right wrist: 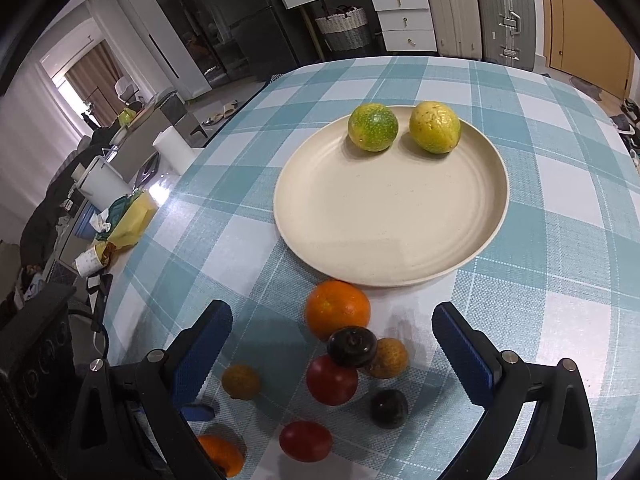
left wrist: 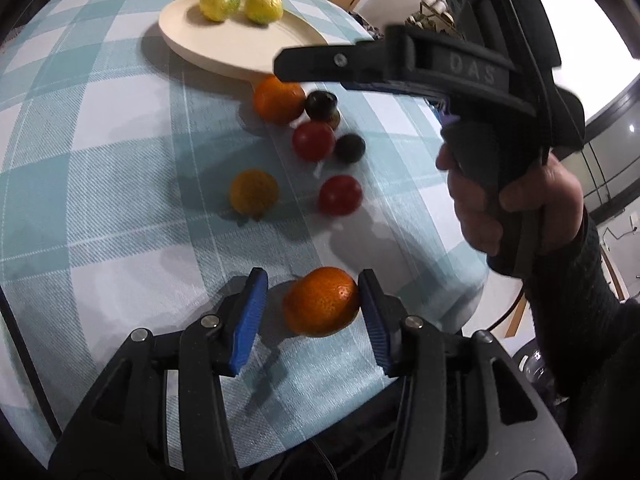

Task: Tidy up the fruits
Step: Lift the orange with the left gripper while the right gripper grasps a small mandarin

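Note:
A cream plate [right wrist: 392, 240] holds two yellow-green fruits [right wrist: 373, 127] [right wrist: 435, 127]; the plate also shows in the left wrist view [left wrist: 224, 46]. Loose fruit lies on the checked cloth in front of it: an orange [right wrist: 338, 309], red fruits [right wrist: 331, 380], dark fruits [right wrist: 352, 346] and small yellow-orange ones [right wrist: 241, 381]. My left gripper [left wrist: 314, 312] is open around a near orange [left wrist: 322, 302], whose right side touches the right pad. My right gripper [right wrist: 332, 360] is open and empty above the fruit cluster; it also shows in the left wrist view [left wrist: 400, 68].
The table [right wrist: 560, 200] has a blue and white checked cloth. Its left edge drops to a cluttered side area with bags and boxes [right wrist: 120, 216]. Drawers and suitcases [right wrist: 504, 12] stand beyond the far edge.

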